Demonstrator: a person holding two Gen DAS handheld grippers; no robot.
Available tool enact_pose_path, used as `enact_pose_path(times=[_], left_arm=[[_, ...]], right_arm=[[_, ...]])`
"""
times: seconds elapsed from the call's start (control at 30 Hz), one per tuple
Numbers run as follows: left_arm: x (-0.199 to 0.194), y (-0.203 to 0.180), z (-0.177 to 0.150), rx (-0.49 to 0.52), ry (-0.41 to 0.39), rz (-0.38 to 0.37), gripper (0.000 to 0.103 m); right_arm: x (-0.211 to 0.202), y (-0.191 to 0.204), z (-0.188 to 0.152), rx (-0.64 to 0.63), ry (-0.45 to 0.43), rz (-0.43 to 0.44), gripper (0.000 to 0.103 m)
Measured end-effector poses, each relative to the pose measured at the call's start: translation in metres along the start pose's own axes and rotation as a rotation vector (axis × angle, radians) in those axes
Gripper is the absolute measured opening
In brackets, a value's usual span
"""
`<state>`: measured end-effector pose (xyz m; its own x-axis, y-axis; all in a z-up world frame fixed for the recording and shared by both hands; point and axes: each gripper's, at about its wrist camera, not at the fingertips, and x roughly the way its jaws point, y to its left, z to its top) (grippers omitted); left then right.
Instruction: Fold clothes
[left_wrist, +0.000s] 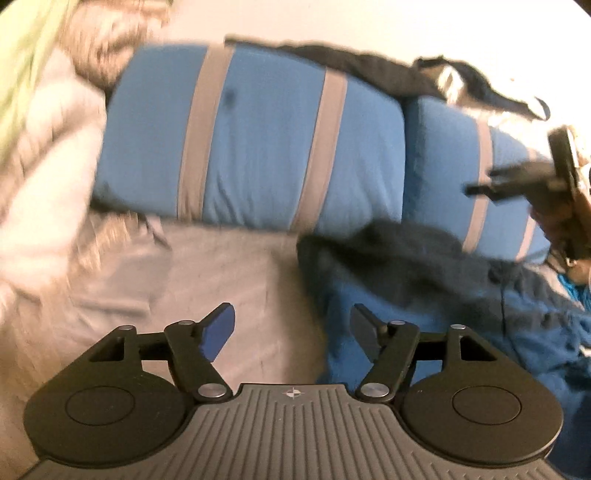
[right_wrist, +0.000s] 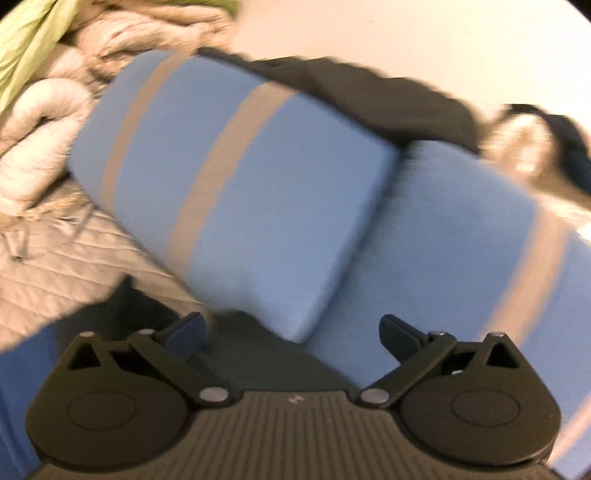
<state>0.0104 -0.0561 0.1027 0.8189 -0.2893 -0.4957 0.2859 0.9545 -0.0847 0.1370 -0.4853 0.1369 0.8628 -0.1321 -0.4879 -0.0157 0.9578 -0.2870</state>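
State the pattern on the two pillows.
Blue with grey stripes on both pillows; clearest in the left wrist view.

My left gripper (left_wrist: 291, 328) is matt black plastic, its linkage pinned with shiny metal rivets, and the grey body behind it is ribbed and dull; one finger pad (left_wrist: 218, 334) is a smooth blue, faintly glossy. My right gripper (right_wrist: 293, 334) has the same matt plastic and bright rivets. Ahead of it the near blue pillow (right_wrist: 240, 192) is soft, smooth matt cloth crossed by flat grey bands. Left of that pillow, the quilted bedspread (right_wrist: 74, 266) looks stitched and ridged, and the cream blanket (right_wrist: 40, 147) fuzzy. Behind the pillow, a black garment (right_wrist: 369, 99) is dull cloth. Below it, a dark blue garment (left_wrist: 461, 317) looks coarse and knitted.
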Motion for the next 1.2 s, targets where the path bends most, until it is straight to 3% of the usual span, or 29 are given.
enact_pose_path(times=[0.13,0.33,0.5,0.67,0.9,1.07,1.2], left_arm=[[-0.025,-0.022,0.037,0.041,-0.066,-0.007,0.072],[-0.057,-0.062,0.107,0.109,-0.13,-0.019,0.072],[-0.085,-0.098,0.17,0.135,-0.209,-0.023,0.073],[-0.106,-0.14,0.213,0.14,-0.278,-0.053,0.084],[-0.082,-0.203,0.193,0.135,-0.25,-0.166,0.084],[-0.046,-0.246,0.155,0.126,-0.196,-0.279,0.084],[-0.018,-0.278,0.125,0.14,-0.141,-0.348,0.084]], right_arm=[[-0.05,-0.071,-0.016,0.109,0.022,-0.076,0.103],[-0.13,-0.156,-0.038,0.234,-0.012,-0.211,0.103],[-0.206,-0.223,-0.04,0.375,-0.103,-0.342,0.103],[-0.279,-0.267,-0.041,0.421,-0.194,-0.441,0.103],[-0.35,-0.293,-0.071,0.37,-0.208,-0.527,0.103],[-0.348,-0.28,-0.147,0.175,-0.013,-0.53,0.103],[-0.35,-0.282,-0.213,0.227,0.104,-0.534,0.103]])
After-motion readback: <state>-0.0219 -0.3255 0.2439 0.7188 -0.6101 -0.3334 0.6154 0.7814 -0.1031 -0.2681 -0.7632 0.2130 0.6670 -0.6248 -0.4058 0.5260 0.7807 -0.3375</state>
